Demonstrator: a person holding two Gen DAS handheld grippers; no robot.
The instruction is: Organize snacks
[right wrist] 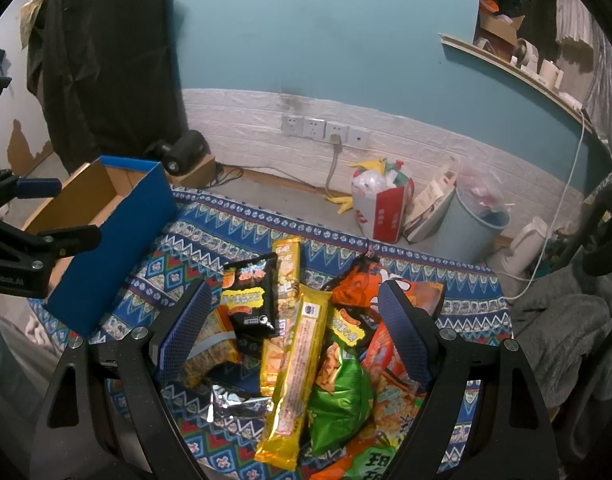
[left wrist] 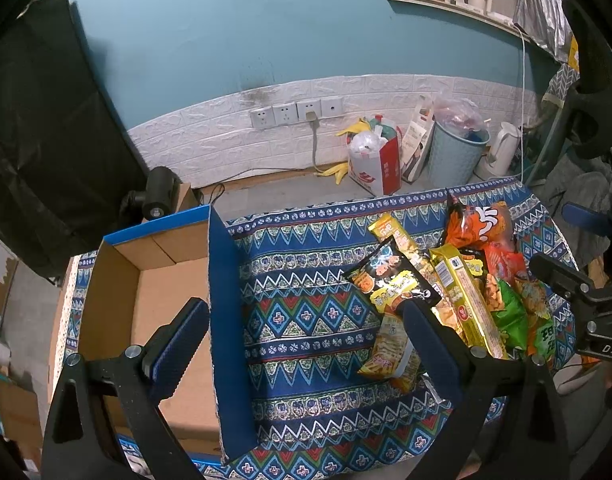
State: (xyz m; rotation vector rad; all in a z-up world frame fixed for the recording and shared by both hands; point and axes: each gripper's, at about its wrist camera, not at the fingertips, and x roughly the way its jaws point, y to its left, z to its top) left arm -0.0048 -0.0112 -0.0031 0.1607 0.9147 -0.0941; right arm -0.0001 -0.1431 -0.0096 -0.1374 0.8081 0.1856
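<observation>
An empty cardboard box [left wrist: 166,280] with blue outer walls stands at the left of the patterned cloth [left wrist: 306,320]. A snack pile lies at the right: a black packet [left wrist: 390,280], a long yellow packet [left wrist: 466,304], an orange bag [left wrist: 478,224] and a green bag [left wrist: 510,312]. My left gripper [left wrist: 306,308] is open above the cloth between the box and the pile, with its right finger [left wrist: 430,340] over the pile's edge. My right gripper [right wrist: 296,288] is open and holds nothing above the long yellow packet [right wrist: 302,360], the black packet [right wrist: 250,296] and the green bag [right wrist: 338,392]. The box [right wrist: 118,216] lies to its left.
On the floor behind the table are a red-and-white paper bag of rubbish [left wrist: 374,160], a pale blue bin [left wrist: 454,152] and a white kettle [left wrist: 502,148]. A black camera [left wrist: 158,192] sits on a small carton behind the box. A dark office chair [left wrist: 598,120] is at the right.
</observation>
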